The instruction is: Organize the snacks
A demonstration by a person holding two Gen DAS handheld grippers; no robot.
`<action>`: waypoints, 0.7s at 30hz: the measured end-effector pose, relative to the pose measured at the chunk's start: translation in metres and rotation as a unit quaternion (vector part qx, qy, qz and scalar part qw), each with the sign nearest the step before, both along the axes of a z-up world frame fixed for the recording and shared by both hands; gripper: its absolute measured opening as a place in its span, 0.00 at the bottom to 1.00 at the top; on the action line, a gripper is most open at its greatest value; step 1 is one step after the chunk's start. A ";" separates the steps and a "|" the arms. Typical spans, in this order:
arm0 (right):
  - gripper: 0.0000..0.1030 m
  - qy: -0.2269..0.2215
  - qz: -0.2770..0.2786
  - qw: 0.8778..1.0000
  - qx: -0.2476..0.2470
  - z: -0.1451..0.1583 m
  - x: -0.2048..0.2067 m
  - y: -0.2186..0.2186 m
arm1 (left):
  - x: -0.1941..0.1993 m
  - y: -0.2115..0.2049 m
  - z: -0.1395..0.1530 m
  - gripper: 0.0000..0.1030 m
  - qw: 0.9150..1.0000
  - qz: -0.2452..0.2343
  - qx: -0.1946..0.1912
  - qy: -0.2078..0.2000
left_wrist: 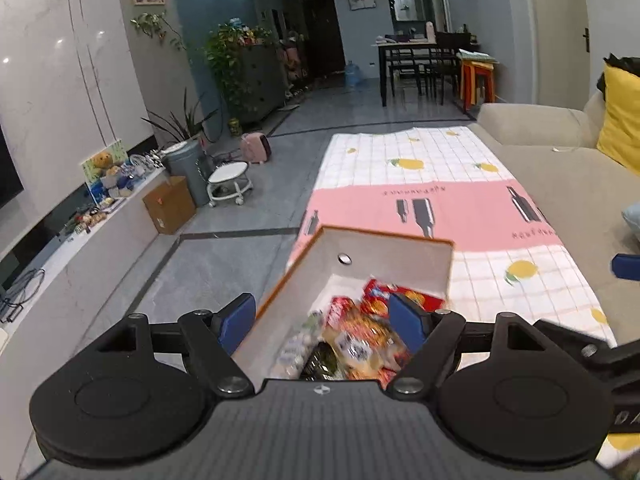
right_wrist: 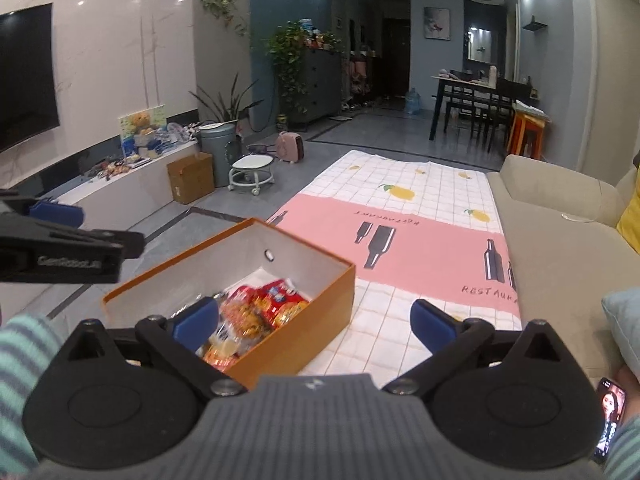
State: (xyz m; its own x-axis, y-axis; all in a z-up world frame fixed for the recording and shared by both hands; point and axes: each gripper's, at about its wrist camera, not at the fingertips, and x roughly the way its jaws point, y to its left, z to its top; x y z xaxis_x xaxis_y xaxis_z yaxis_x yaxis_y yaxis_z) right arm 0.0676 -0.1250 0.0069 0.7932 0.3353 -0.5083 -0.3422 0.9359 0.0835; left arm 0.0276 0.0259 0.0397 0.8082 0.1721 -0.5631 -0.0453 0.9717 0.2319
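An orange cardboard box (right_wrist: pixel 320 316) with a white inside stands on the patterned tablecloth (right_wrist: pixel 420 240). It holds several snack packets (right_wrist: pixel 260 312), red, orange and yellow. In the left wrist view the box (left_wrist: pixel 384 256) and its snacks (left_wrist: pixel 360 332) lie right under my left gripper (left_wrist: pixel 324 320), which is open and empty, one finger outside the box's left wall and one over the snacks. My right gripper (right_wrist: pixel 316 320) is open and empty, above the box's near right corner. The left gripper also shows in the right wrist view (right_wrist: pixel 60 240), at the left edge.
A beige sofa (right_wrist: pixel 560 240) with a yellow cushion (left_wrist: pixel 620 120) runs along the right. A TV bench (right_wrist: pixel 120 184), a cardboard carton (right_wrist: pixel 190 176), a grey bin (right_wrist: pixel 218 148) and a white stool (right_wrist: pixel 252 172) stand on the left. A phone (right_wrist: pixel 610 416) lies at lower right.
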 end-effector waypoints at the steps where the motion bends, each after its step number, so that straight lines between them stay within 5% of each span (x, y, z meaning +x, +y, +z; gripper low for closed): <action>1: 0.96 0.002 0.002 1.000 -0.002 -0.002 -0.007 -0.001 | -0.005 0.000 -0.001 0.86 1.000 -0.002 -0.003 0.003; 21: 0.96 0.006 -0.002 0.999 -0.038 -0.026 -0.047 0.009 | -0.026 -0.004 -0.037 0.86 0.998 0.009 -0.021 0.059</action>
State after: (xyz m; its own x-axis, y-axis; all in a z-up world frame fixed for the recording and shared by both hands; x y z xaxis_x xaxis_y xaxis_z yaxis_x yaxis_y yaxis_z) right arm 0.0205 -0.1158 -0.0193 0.7885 0.2921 -0.5412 -0.3375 0.9412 0.0162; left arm 0.0018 0.0215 0.0022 0.7324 0.1598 -0.6618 -0.0365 0.9799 0.1962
